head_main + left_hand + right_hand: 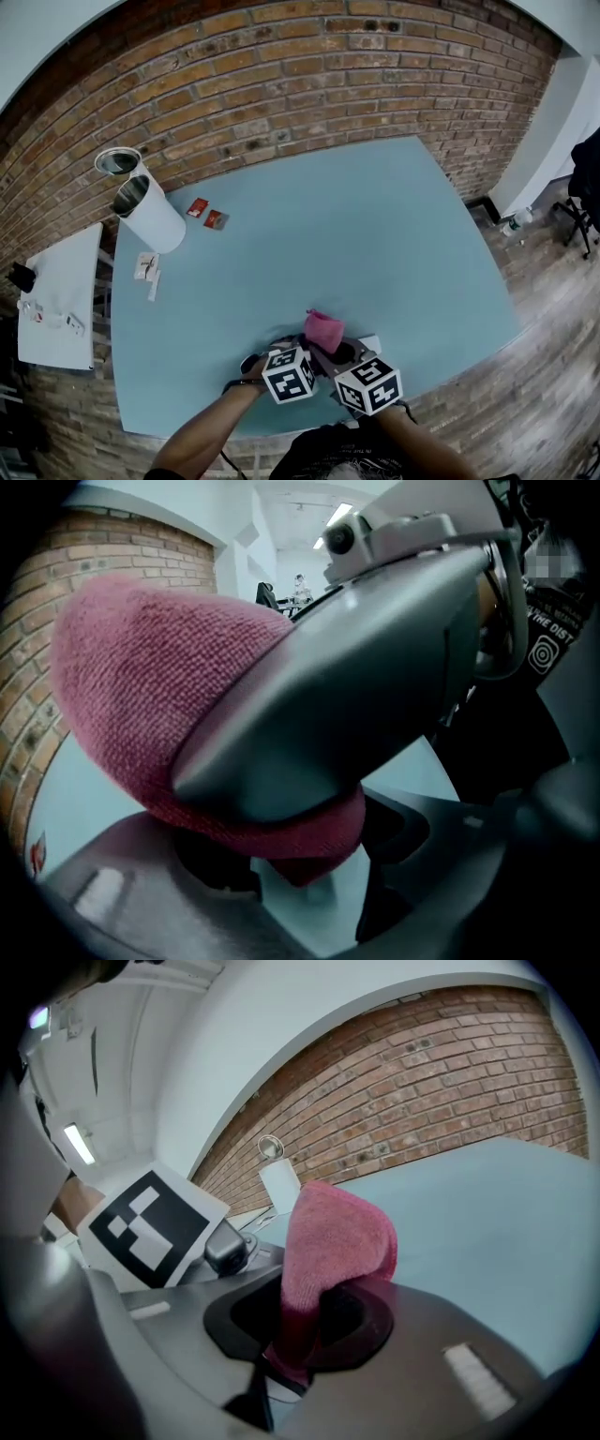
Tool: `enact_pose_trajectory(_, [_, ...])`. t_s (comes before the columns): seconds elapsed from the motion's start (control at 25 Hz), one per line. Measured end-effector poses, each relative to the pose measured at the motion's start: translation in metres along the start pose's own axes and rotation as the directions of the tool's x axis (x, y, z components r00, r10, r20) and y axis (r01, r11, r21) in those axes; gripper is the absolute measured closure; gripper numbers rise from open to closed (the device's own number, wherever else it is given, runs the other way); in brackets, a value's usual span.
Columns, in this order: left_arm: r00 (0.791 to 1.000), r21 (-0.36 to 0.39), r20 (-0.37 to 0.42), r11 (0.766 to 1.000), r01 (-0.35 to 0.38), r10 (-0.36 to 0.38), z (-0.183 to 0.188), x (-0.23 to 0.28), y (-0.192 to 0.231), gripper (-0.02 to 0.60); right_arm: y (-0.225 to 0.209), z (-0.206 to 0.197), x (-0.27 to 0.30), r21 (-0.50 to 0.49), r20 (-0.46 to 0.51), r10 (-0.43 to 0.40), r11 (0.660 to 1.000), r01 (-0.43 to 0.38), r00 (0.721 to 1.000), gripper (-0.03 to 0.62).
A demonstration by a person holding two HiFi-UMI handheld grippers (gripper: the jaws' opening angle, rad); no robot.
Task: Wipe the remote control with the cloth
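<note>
The pink cloth stood bunched in a soft upright fold at the near edge of the blue table, just in front of the person. Its lower end was pinched in the right gripper, whose jaws were closed on it. It looked like a napped, limp, light fabric, likely to drape and fold rather than push. A grip low on a gathered wad, as here, would probably leave a padded face free for rubbing. The left gripper sat close beside, nearly touching the other tool. Its jaws stood apart with bare tabletop showing between them and only the cloth's hanging tip above the gap. The remote control could not be picked out with any certainty, because the two grippers and their marker cubes covered that patch of table. Being presumably rigid and smooth, it might skid under wiping, so pinning it by its long edges seemed wise. Two white cylinders lay well apart, near the brick wall.
</note>
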State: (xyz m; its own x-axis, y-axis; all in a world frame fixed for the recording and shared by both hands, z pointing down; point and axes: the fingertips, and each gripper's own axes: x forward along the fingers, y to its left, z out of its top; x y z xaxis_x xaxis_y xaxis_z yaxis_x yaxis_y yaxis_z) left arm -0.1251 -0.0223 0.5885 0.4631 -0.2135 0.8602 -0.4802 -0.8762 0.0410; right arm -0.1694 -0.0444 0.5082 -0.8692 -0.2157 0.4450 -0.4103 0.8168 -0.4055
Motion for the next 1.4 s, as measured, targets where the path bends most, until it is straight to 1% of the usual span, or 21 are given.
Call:
enact_pose_trajectory(0.08, [1.0,-0.014,-0.006,1.0,0.021,-0.021,0.0,0.0,0.001,0.279,-0.001,-0.003,0.003,0.011,-0.005,0.005,1.0,-0.005,1.0,0.527])
enact_pose_trajectory(0.16, [1.0,-0.017,-0.013,1.0,0.023,-0.023,-0.001,0.0,0.002,0.279,-0.002,-0.007,0.004,0.012,-0.011,0.008,1.0,-0.008,1.0,0.528])
enact_pose_trajectory(0.32, [0.999,-0.023,-0.03,0.999,0.03,-0.03,-0.001,0.001,0.001,0.282,-0.008,-0.012,0.001,-0.023,-0.03,0.007,1.0,-0.008,1.0,0.528])
enact_pose_trajectory(0.48, [0.998,-0.024,-0.049,0.999,0.033,-0.034,-0.002,0.001,0.001,0.287,-0.019,-0.016,-0.008,-0.089,-0.057,-0.023,0.996,0.018,0.998,0.528])
enact_pose_trajectory(0.6, [0.998,-0.028,-0.055,0.999,0.035,-0.036,-0.003,0.001,0.002,0.288,-0.03,-0.019,-0.016,-0.105,-0.069,-0.054,0.993,0.046,0.996,0.527])
enact_pose_trajectory(0.68, [0.998,-0.031,-0.058,0.999,0.032,-0.034,-0.003,0.001,0.002,0.288,-0.037,-0.02,-0.022,-0.1,-0.07,-0.067,0.993,0.06,0.995,0.526])
enact_pose_trajectory(1.04, [0.997,-0.039,-0.079,0.999,0.02,-0.023,-0.005,0.002,0.002,0.29,-0.053,-0.02,-0.039,-0.071,-0.05,-0.073,0.995,0.069,0.996,0.527])
enact_pose_trajectory(1.4, [0.995,-0.055,-0.098,0.998,0.006,-0.011,-0.007,0.002,0.002,0.291,-0.087,-0.02,-0.063,-0.031,-0.028,-0.123,0.992,0.122,0.992,0.528])
